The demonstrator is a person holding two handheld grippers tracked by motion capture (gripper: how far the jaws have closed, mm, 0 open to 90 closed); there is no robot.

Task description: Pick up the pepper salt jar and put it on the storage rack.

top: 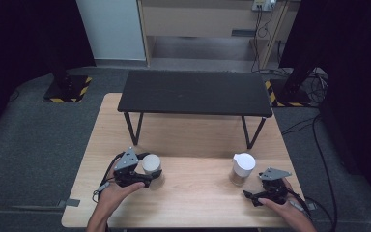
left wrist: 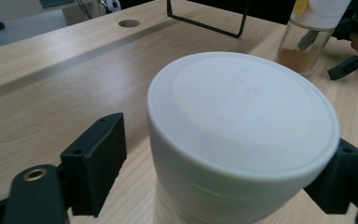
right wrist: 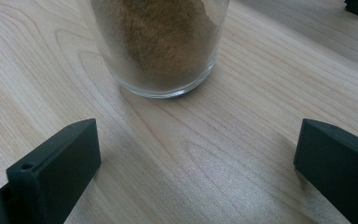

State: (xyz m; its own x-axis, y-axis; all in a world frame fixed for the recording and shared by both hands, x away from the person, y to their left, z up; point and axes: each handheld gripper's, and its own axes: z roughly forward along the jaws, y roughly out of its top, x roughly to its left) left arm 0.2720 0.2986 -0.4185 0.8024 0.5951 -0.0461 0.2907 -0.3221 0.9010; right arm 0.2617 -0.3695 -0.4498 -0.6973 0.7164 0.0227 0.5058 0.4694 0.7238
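Two tables fill the middle of the high view: a light wooden table (top: 188, 145) low in the frame and a small black table (top: 195, 92) standing on its far part. At the lower left of that view the left gripper (top: 150, 170) sits around a white-lidded container (top: 151, 163), with the person's left hand (top: 121, 188) behind it. In the left gripper view the white lid (left wrist: 242, 116) bulges between the two black jaws; the right-hand jaw touches its rim, while the left-hand jaw stands a little off, so the jaws are partly closed around it without a full squeeze from both sides. At the lower right of the high view a glass jar (top: 241, 169) with a white cap holds brown powder, and the right gripper (top: 253, 197) rests just beside it. In the right gripper view its jaws stand wide apart on bare wood, the jar's base (right wrist: 161, 46) ahead of them, untouched.
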